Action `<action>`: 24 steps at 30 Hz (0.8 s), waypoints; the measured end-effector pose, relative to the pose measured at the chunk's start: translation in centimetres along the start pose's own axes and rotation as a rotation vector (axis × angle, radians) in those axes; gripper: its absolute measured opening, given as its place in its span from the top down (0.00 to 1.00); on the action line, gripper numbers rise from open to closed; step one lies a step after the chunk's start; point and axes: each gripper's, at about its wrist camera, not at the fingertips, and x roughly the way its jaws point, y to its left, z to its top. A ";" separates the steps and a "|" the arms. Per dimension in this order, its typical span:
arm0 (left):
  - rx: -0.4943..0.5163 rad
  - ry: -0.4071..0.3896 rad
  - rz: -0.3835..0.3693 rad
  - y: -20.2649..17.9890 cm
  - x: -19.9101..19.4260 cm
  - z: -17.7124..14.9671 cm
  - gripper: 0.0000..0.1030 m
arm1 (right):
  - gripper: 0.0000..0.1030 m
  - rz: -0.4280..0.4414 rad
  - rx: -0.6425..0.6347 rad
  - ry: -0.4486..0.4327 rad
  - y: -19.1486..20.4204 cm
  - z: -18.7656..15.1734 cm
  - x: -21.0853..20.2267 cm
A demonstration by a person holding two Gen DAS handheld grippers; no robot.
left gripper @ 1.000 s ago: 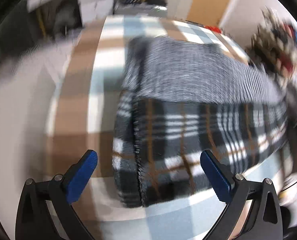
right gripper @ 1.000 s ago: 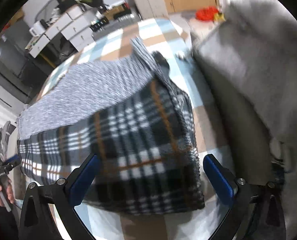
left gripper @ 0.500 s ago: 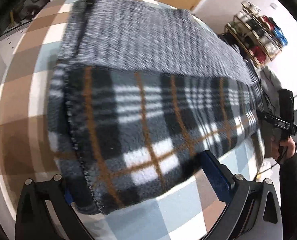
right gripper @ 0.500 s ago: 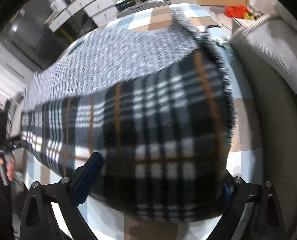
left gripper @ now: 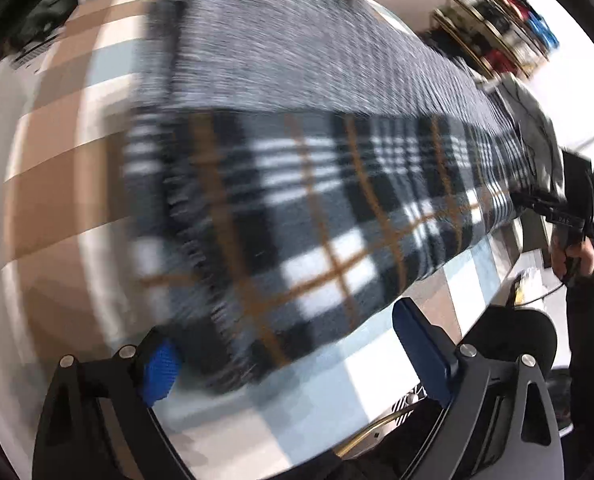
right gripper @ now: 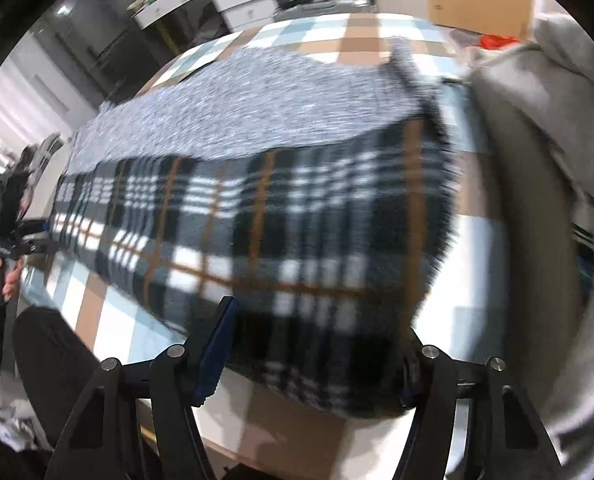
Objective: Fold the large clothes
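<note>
Plaid blanket (left gripper: 337,216) corners sit between both grippers' closing jaws; grip cannot be told.

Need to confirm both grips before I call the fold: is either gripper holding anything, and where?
Neither visibly clamps yet. Both grippers' jaws have been closing around the plaid blanket's near corners, the left gripper at one end, the right gripper at the other.

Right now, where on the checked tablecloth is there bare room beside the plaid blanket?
Free: the checked tablecloth left of the plaid blanket, and the near strip in front of it by the left tongs. Crowded: the blanket's right end, where grey clothing lies close and the right tongs straddle the corner.
</note>
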 end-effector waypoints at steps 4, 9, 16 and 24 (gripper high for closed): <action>-0.067 -0.206 0.062 -1.0 -4.3 0.2 0.10 | 0.35 -0.030 0.089 -0.089 -0.4 0.5 -1.7; 0.037 -0.413 0.154 -6.9 -7.1 -0.8 0.09 | 0.14 -0.097 0.019 -0.315 4.6 0.0 -5.9; 0.211 -0.594 0.393 -11.8 -5.9 -2.8 0.09 | 0.00 -0.017 -0.028 -0.556 9.8 -1.8 -7.5; 0.231 -0.684 0.406 -12.4 -5.6 -2.3 0.09 | 0.00 0.133 0.123 -0.537 5.7 -3.9 -5.9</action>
